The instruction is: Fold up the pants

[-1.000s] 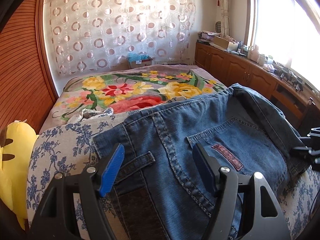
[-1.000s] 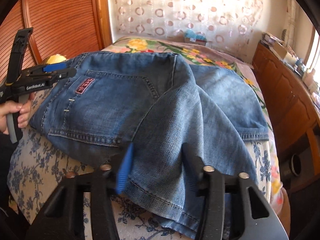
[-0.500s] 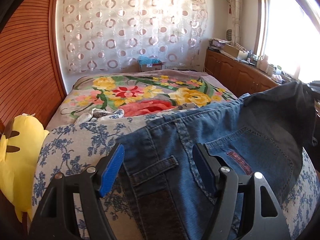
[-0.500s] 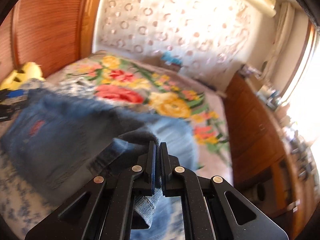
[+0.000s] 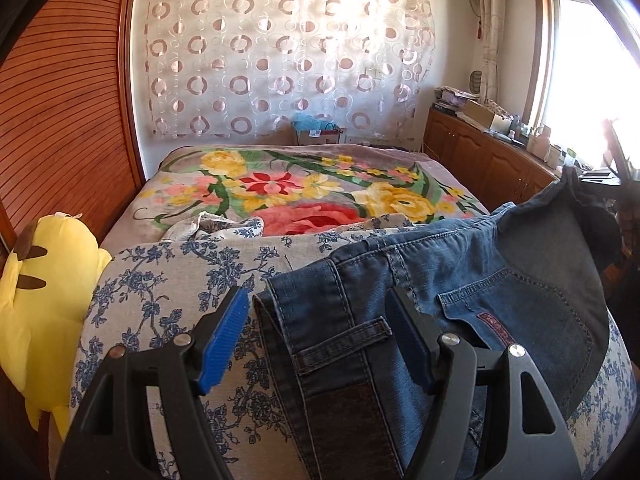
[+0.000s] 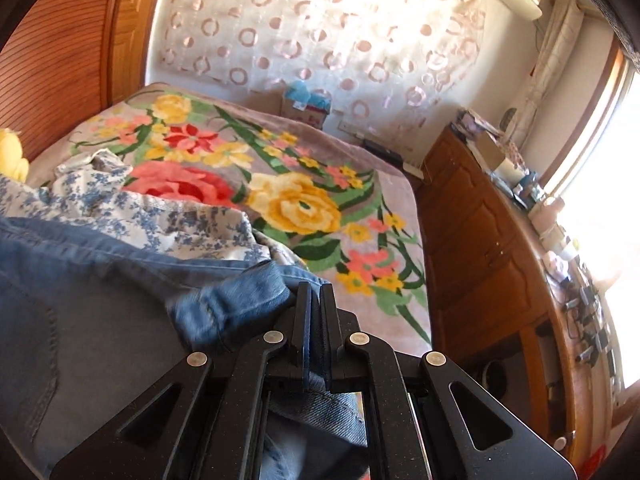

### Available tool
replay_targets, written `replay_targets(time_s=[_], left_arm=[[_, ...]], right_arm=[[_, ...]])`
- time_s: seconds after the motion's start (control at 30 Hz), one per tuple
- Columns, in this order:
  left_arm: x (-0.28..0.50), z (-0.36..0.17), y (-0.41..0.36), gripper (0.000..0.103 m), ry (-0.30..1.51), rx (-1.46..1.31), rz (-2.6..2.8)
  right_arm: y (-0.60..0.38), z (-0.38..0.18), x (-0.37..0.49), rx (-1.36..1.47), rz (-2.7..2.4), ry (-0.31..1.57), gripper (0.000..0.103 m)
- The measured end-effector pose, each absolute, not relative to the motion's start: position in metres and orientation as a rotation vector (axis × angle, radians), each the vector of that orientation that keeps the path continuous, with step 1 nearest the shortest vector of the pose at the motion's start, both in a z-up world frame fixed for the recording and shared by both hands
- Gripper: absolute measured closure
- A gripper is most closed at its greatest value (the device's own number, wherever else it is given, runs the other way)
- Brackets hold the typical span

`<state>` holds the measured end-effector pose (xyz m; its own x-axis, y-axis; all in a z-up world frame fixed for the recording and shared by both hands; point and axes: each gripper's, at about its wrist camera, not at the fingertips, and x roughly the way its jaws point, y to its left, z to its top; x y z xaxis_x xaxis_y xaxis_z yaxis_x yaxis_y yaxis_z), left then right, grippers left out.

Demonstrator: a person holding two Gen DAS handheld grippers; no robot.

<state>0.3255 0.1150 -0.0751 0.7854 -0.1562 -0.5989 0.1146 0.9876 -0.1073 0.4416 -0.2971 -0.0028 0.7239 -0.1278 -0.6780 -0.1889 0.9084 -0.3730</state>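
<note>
Denim pants [image 5: 460,292] lie on the bed, seat side up, with the waistband toward the left gripper [image 5: 320,336]. One second ago the right gripper [image 6: 315,320] stood spread above a loose trouser leg; half a second ago it had clamped on that cloth, and it now remains clenched on a bunched denim edge, raised clear of the bed. In the left wrist view the far part of the pants has risen from lying flat to hanging up toward the right, exposing the darker reverse side. Judgement: a fold is in progress, with the lifted leg section probably being carried over the seat; the fold is not yet laid down.

Left gripper state: released, jaws wide, straddling the waistband corner and a belt loop [image 5: 340,344] without pinching either. It appears placed to steady that end, though contact with the cloth cannot be confirmed.

Surface: a blue-and-white floral sheet [image 5: 168,280] lies under the pants, over a large flower-print blanket [image 6: 296,200] covering the bed. A yellow plush toy [image 5: 44,296] sits at the left edge. Room: slatted wood panelling [image 5: 68,112], a ring-patterned curtain [image 5: 280,52], wooden cabinets [image 6: 472,232] with clutter on top, and a bright window [image 5: 592,64].
</note>
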Motion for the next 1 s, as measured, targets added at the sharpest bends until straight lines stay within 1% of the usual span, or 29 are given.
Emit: replay_targets(time_s=[0.03,0.07,0.1,0.13,0.17,0.2,0.23,0.3,0.37,0.53,0.73,1.0], left_arm=[[0.326,-0.075,0.114,0.032,0.653,-0.066,-0.145],[0.326,-0.075,0.114,0.033,0.654,-0.064,-0.146],[0.327,-0.075,0.113,0.033,0.655,-0.063,-0.146],[0.327,-0.076,0.113,0.033,0.655,-0.061,-0.147],[0.327,-0.076,0.112,0.033,0.655,-0.060,-0.147],[0.327,-0.076,0.113,0.033,0.656,-0.060,-0.146],[0.327,-0.076,0.112,0.033,0.657,-0.059,-0.146],[0.328,-0.077,0.112,0.032,0.660,-0.054,-0.145],[0.327,-0.077,0.111,0.032,0.661,-0.052,-0.144],[0.328,-0.079,0.110,0.032,0.666,-0.044,-0.142],[0.329,-0.077,0.106,0.033,0.683,-0.018,-0.135],[0.295,-0.059,0.096,0.032,0.685,0.025,-0.155]], right_arm=[[-0.300,-0.005,0.444,-0.425,0.039,0.777,0.101],[-0.305,-0.009,0.447,-0.395,0.050,0.793,0.097],[-0.308,-0.011,0.449,-0.378,0.051,0.803,0.089],[-0.311,-0.013,0.449,-0.368,0.038,0.807,0.083],[-0.315,-0.015,0.448,-0.354,0.035,0.806,0.080],[-0.317,-0.014,0.446,-0.340,0.038,0.803,0.075],[-0.321,-0.014,0.442,-0.318,0.038,0.798,0.067],[-0.327,-0.011,0.433,-0.287,0.023,0.781,0.059],[-0.330,-0.010,0.425,-0.252,0.040,0.774,0.056],[-0.320,-0.021,0.393,-0.205,0.113,0.788,0.052],[-0.297,-0.040,0.358,-0.165,0.208,0.809,0.050],[-0.270,-0.050,0.318,-0.140,0.293,0.803,0.048]])
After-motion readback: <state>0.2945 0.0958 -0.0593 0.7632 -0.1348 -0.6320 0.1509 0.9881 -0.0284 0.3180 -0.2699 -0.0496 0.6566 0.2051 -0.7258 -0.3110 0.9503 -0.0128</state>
